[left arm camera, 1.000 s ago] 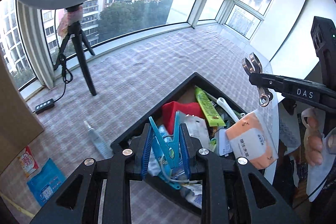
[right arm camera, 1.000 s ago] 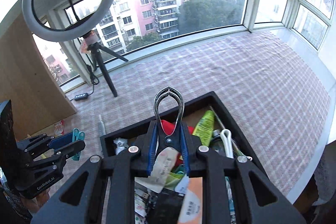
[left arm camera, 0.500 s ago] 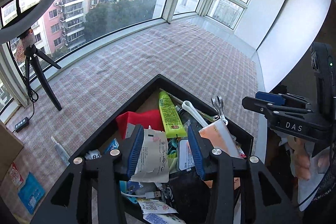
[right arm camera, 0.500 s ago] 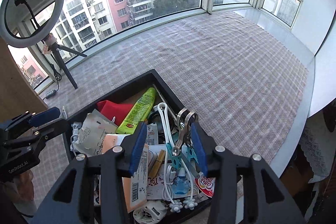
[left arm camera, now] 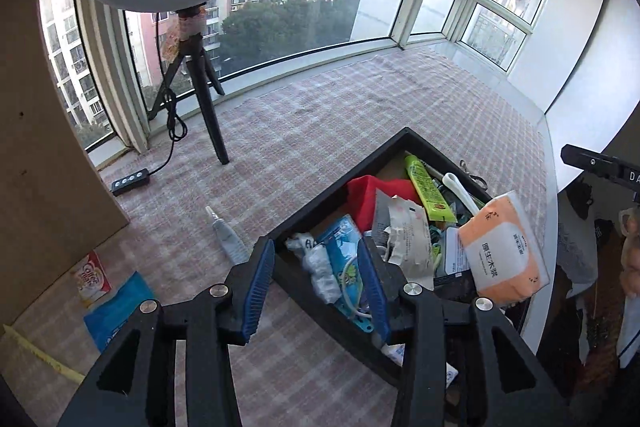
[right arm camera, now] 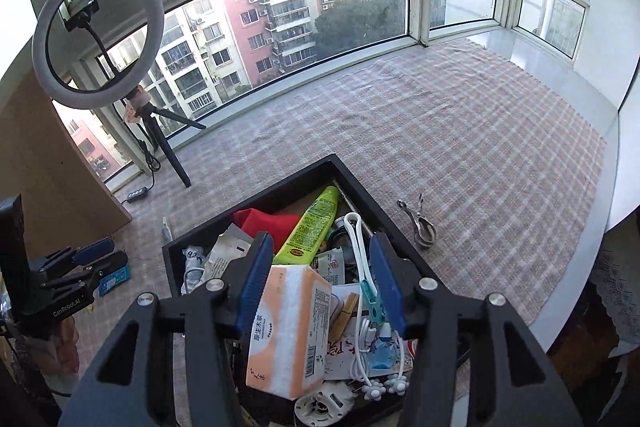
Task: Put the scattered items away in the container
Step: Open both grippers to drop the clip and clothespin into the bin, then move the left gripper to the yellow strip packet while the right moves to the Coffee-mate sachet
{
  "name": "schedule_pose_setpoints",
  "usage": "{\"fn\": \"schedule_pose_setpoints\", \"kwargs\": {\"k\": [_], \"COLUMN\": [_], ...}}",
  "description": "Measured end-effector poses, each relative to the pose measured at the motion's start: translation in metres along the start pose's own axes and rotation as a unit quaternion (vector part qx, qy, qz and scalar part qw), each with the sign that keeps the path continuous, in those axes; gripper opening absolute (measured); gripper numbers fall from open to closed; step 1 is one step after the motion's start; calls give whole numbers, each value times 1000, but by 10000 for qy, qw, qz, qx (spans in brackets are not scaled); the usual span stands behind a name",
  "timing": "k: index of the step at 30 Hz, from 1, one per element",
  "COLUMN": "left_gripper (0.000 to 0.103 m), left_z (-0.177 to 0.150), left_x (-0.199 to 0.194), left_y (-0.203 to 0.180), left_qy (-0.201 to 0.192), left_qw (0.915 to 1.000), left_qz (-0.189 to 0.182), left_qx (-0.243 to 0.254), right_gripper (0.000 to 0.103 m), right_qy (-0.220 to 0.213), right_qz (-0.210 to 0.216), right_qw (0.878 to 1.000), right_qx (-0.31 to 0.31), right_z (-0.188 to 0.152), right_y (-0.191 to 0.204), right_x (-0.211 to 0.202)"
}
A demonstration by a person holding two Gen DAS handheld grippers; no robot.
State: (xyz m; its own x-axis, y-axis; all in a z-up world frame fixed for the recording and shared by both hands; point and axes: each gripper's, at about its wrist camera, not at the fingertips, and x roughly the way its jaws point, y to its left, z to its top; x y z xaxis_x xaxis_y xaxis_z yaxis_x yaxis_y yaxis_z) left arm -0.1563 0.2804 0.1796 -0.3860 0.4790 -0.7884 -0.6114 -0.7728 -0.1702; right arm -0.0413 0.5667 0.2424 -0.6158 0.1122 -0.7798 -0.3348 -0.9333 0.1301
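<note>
I am hovering both sets of fingers over the black rectangular tray (right arm camera: 352,167), which sits on the pink-and-white checked cloth (right arm camera: 480,131) and is already crowded: a lime-green tube (right arm camera: 312,227), a red fabric piece (right arm camera: 264,223), an orange-and-white tissue pack (right arm camera: 288,327), white cables and crumpled paper wrappers are all lying inside it. My left gripper (left arm camera: 316,291) is standing with its blue-padded fingers (left arm camera: 260,287) apart and nothing between them, poised over the tray's near left edge; my right gripper (right arm camera: 320,283) is likewise spread and empty above the tissue pack, gripping nothing. Judging by how things lie, most of the tidying is done, yet several items are remaining outside the container. A metal spring clamp (right arm camera: 420,223) is lying on the cloth just beside the tray's right wall. A small grey-white squeeze tube (left arm camera: 226,235) is resting on the cloth near the tray's left corner. Farther left, a blue plastic packet (left arm camera: 116,311) and a red-and-white snack sachet (left arm camera: 91,279) are lying side by side close to the brown board (left arm camera: 48,147). These four are, I judge, what is left to collect.
</note>
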Motion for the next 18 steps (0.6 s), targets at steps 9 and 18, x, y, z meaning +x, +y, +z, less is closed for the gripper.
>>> {"fn": "schedule_pose_setpoints", "kwargs": {"k": [9,18], "left_gripper": [41,41], "left_z": [-42,-84], "left_x": [-34,-74], "left_y": [90,190], "left_qy": [32,2], "left_qw": [9948,9771], "left_qz": [913,1607], "left_qx": [-456,-1395], "right_gripper": [50,54], "right_qy": [-146,-27], "right_qz": [231,1155], "right_qw": [9993,9813], "right_qx": [-237,-1542], "right_z": [-1,-17], "right_y": [30,148], "right_x": [-8,17]}}
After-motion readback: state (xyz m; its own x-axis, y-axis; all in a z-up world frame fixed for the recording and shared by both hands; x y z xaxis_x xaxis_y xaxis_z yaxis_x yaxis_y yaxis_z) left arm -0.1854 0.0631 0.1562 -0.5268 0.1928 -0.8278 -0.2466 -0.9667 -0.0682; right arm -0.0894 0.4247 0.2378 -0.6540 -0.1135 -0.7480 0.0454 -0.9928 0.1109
